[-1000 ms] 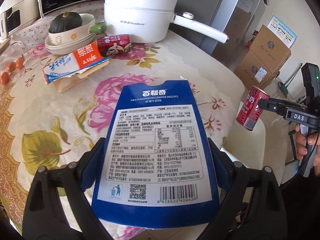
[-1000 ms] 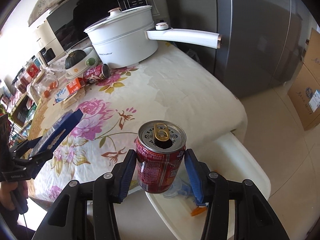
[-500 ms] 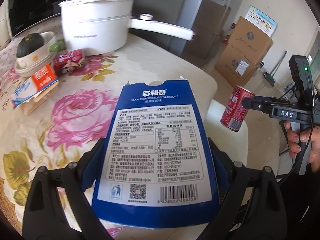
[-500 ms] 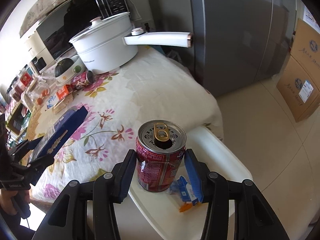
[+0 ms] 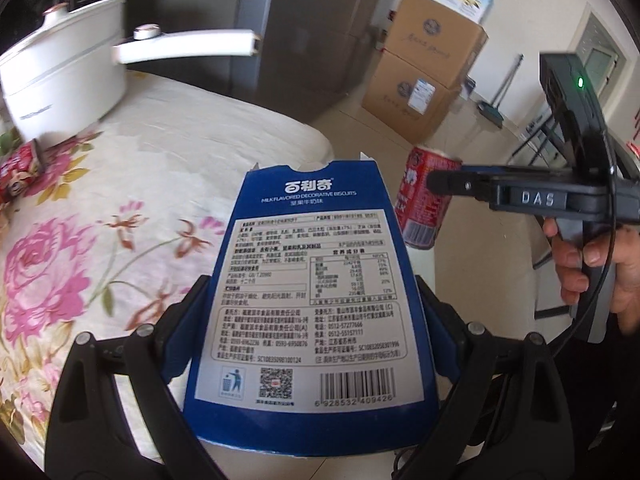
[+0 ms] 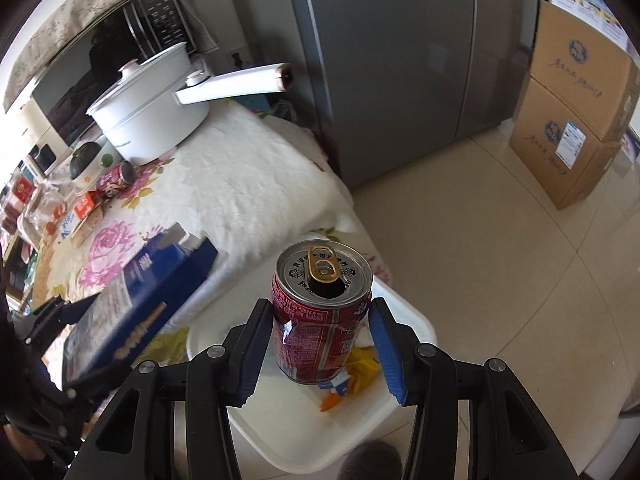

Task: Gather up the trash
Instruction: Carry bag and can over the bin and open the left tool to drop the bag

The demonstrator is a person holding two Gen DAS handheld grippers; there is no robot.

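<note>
My left gripper (image 5: 312,304) is shut on a flat blue biscuit box (image 5: 310,300) and holds it over the table's right end; the box also shows in the right wrist view (image 6: 140,312). My right gripper (image 6: 320,340) has its jaws wider than the red drink can (image 6: 320,312) between them; the right pad stands clear of it. The can sits upright over a white bin (image 6: 360,440) that holds bits of yellow and blue trash (image 6: 352,376). In the left wrist view the can (image 5: 424,200) shows at the tip of the right gripper (image 5: 444,184).
A floral cloth covers the table (image 5: 120,184). A white pot with a long handle (image 6: 160,108), a second red can lying down (image 6: 116,180), a bowl with a squash (image 6: 86,158) and a snack packet (image 6: 80,216) are at its far end. Cardboard boxes (image 6: 572,120) and a fridge (image 6: 400,52) stand beyond.
Both grippers have swung right, toward the bin beside the table. The right gripper has carried the can over the bin and its jaws have opened off the can. The left still grips the box.
</note>
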